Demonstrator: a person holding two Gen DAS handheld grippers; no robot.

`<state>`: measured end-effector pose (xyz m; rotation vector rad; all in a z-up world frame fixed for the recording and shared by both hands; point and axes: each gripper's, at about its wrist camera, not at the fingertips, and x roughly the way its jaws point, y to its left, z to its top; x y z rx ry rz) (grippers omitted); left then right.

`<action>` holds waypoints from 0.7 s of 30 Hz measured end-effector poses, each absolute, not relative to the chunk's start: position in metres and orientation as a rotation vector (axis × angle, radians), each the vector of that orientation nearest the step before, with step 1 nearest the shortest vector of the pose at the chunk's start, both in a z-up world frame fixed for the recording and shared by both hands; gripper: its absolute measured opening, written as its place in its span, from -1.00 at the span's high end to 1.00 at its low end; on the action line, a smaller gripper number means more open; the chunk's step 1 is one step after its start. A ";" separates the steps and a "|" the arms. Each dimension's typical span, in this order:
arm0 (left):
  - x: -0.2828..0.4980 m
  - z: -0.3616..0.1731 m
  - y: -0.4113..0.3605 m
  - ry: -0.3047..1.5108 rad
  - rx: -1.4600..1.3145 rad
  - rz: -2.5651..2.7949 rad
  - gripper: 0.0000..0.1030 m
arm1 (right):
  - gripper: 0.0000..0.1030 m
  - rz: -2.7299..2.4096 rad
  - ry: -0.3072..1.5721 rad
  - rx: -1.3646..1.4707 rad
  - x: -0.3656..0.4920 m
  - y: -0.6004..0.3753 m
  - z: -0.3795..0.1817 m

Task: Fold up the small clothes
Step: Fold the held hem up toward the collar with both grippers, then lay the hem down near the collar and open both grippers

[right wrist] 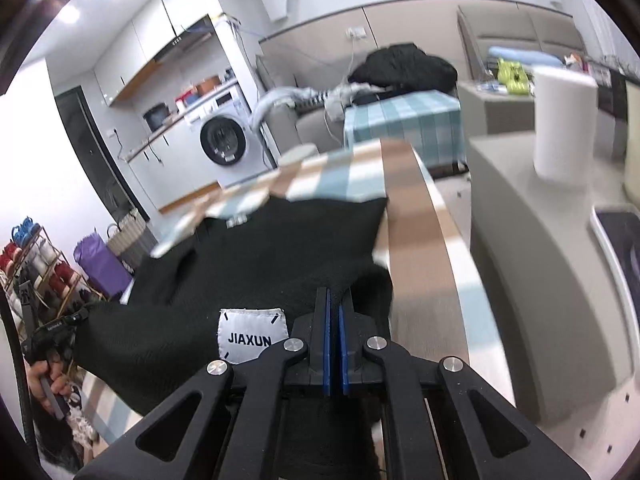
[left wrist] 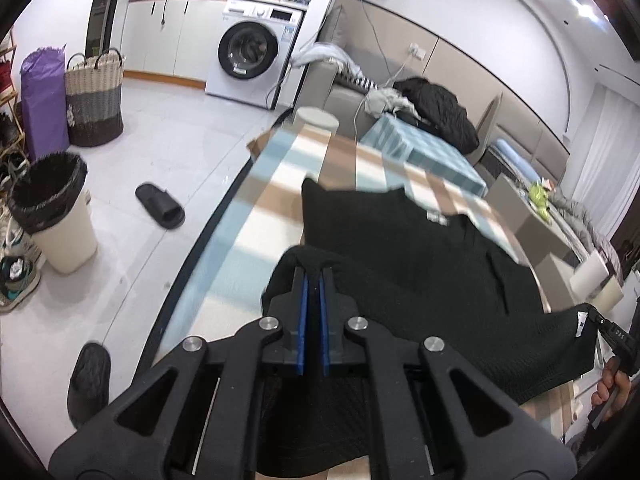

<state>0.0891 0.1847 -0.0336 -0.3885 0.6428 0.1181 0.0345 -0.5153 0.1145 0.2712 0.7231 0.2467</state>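
A black knitted garment (left wrist: pixel 420 256) lies spread on a checked tablecloth (left wrist: pixel 280 184); its near edge is lifted off the table. My left gripper (left wrist: pixel 314 276) is shut on the garment's near left corner. My right gripper (right wrist: pixel 334 300) is shut on the near right corner of the same garment (right wrist: pixel 280 248), beside a white label reading JIAXUN (right wrist: pixel 252 334). The right gripper also shows at the right edge of the left wrist view (left wrist: pixel 600 322), and the left gripper shows at the left edge of the right wrist view (right wrist: pixel 66 326).
The table edge (left wrist: pixel 208 232) runs along the left, with slippers (left wrist: pixel 160 206) and a lined bin (left wrist: pixel 52 216) on the floor. A white roll (right wrist: pixel 560 120) stands on a grey surface to the right. A washing machine (left wrist: pixel 248 56) and sofa with clothes (left wrist: pixel 436 108) are behind.
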 end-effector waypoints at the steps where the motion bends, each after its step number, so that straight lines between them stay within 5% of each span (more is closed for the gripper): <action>1: 0.098 -0.029 0.187 0.632 -0.388 0.117 0.94 | 0.94 0.244 0.717 0.271 0.041 -0.514 0.119; 6: 0.150 -0.036 0.200 0.685 -0.405 0.137 0.94 | 0.94 0.178 0.728 0.298 0.084 -0.510 0.122; 12: 0.200 -0.083 0.199 0.835 -0.362 0.194 0.93 | 0.93 0.049 0.935 0.370 0.135 -0.514 0.063; 15: 0.202 -0.096 0.201 0.871 -0.381 0.196 0.71 | 0.80 0.037 0.986 0.405 0.137 -0.519 0.048; 17: 0.195 -0.099 0.205 0.872 -0.393 0.221 0.27 | 0.64 0.051 0.985 0.407 0.127 -0.523 0.048; 21: 0.174 -0.102 0.213 0.861 -0.422 0.248 0.16 | 0.47 0.062 0.984 0.401 0.097 -0.530 0.054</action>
